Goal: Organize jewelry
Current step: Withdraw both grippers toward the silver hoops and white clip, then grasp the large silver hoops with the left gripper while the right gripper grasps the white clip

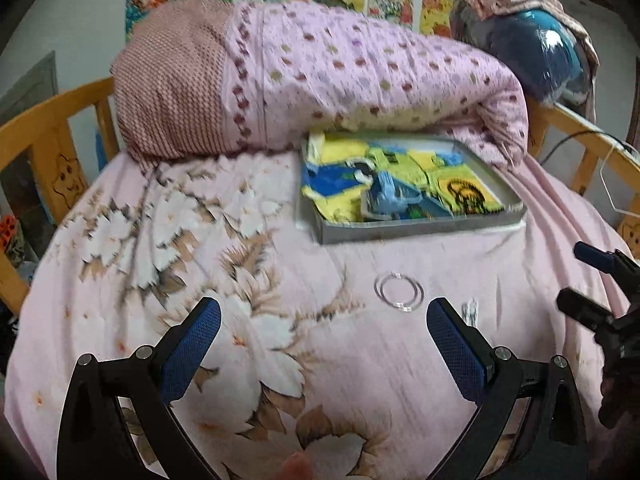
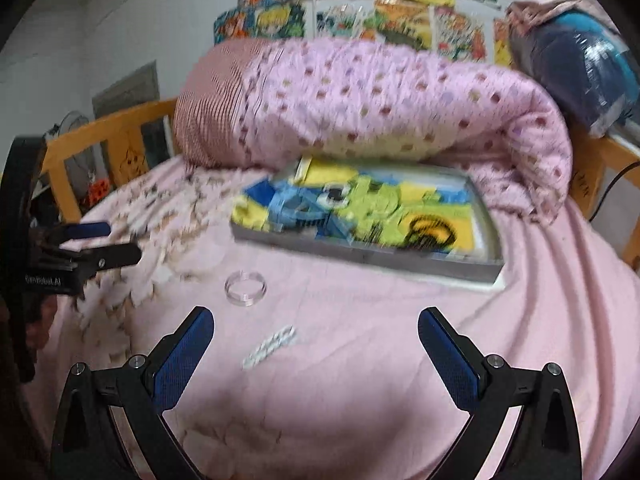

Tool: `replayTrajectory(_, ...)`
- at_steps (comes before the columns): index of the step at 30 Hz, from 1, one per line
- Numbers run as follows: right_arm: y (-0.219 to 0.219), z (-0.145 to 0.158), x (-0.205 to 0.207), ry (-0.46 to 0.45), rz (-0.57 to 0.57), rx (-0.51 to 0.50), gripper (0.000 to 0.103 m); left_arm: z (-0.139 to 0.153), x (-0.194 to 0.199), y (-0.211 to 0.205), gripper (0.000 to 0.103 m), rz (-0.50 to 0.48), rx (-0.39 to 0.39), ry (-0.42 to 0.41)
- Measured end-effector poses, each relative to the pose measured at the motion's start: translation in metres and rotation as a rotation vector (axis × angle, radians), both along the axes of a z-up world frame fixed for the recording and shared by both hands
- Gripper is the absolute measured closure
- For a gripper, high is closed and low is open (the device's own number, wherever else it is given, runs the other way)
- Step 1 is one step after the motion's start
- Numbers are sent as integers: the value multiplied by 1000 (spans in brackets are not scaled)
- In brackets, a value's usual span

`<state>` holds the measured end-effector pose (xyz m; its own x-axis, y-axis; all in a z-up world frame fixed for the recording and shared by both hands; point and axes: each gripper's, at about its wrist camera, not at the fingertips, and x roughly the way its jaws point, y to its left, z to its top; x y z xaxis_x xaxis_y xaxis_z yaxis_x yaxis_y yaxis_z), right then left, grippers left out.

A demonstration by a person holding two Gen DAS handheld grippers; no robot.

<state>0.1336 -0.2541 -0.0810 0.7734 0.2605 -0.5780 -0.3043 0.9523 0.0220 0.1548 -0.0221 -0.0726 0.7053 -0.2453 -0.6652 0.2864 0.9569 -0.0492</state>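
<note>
A clear bangle (image 1: 399,292) (image 2: 245,288) lies flat on the pink bedsheet. A small silvery chain piece (image 1: 471,312) (image 2: 269,347) lies near it on the sheet. A shallow grey tray (image 1: 420,229) (image 2: 360,254) lined with a bright yellow and blue cartoon picture sits farther back. My left gripper (image 1: 323,320) hangs open over the sheet, the bangle just beyond its right finger. My right gripper (image 2: 316,330) is open too, with the chain lying between its fingers and nearer the left one. Each gripper shows at the edge of the other's view.
A rolled pink dotted quilt (image 1: 320,76) (image 2: 380,104) lies across the bed behind the tray. Wooden bed rails (image 1: 48,128) (image 2: 100,140) run along both sides. A blue shiny bag (image 1: 540,52) (image 2: 588,76) rests at the back right. Cartoon posters cover the wall.
</note>
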Motion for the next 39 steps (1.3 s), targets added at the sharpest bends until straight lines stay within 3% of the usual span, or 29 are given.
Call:
replayTrajectory(4, 8, -23, 8, 92, 50, -34, 0, -11, 9, -6, 2, -62, -15, 72)
replayTrajectory(11, 15, -44, 12, 150, 127, -58, 0, -24, 33, -18, 2, -149, -6, 140)
replayTrajectory(20, 28, -63, 24, 181, 171, -121, 0, -39, 59, -27, 3, -232, -17, 172)
replayTrajectory(23, 32, -67, 29, 189, 185, -139, 6, -39, 64, -32, 6, -272, -38, 161)
replayTrajectory(28, 38, -71, 40, 198, 199, -178, 11, -49, 76, -45, 39, -308, -52, 202)
replayTrajectory(34, 47, -72, 48, 183, 227, -229, 19, -60, 87, -56, 71, -310, -24, 237)
replayTrajectory(39, 49, -71, 55, 177, 235, -232, 36, -64, 87, -63, 77, -324, 52, 221)
